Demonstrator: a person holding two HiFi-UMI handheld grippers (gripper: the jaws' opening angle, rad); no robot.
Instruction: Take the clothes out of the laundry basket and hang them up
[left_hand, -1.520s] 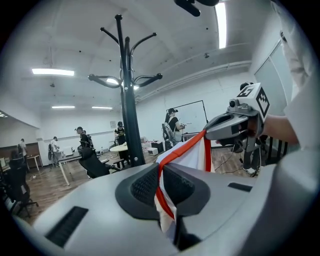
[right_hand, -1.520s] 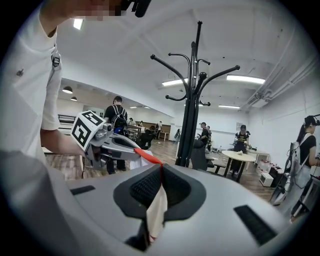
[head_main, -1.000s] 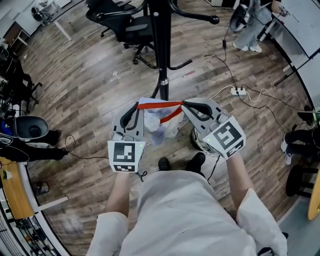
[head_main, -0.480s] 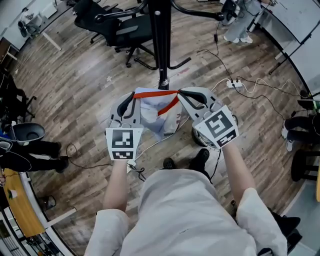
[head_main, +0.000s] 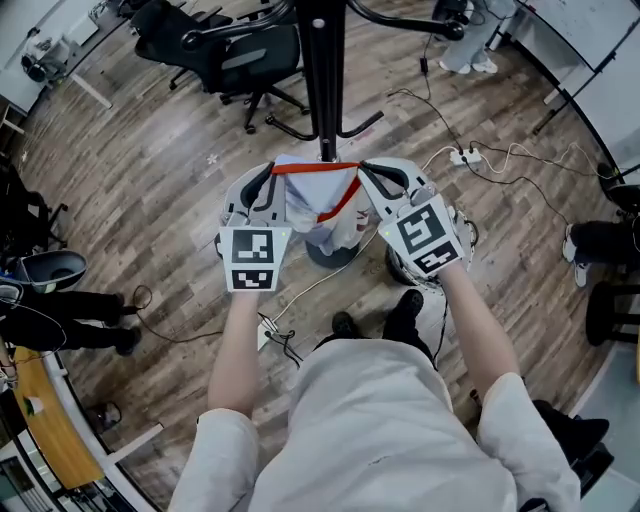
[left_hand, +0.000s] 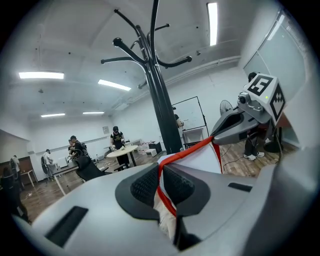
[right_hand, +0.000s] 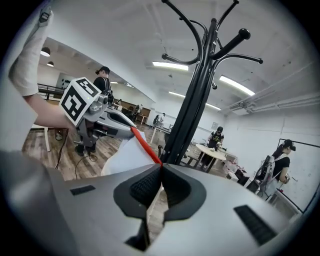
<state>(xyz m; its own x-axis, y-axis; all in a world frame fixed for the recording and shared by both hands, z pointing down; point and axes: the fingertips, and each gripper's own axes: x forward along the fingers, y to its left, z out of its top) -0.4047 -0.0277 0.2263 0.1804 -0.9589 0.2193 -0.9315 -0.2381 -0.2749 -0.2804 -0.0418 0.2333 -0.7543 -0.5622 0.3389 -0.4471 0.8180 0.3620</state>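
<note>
While the left gripper (head_main: 265, 187) and right gripper (head_main: 372, 178) stay clamped on the garment's (head_main: 322, 212) red trim, one at each end, the white cloth hangs stretched between them. It now sits against the stand (head_main: 322, 70). A second ago it was held short of the pole.

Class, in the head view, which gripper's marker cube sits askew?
The cube on the right gripper: its marker is turned diagonally, whereas the cube on the left gripper shows level edges.
</note>
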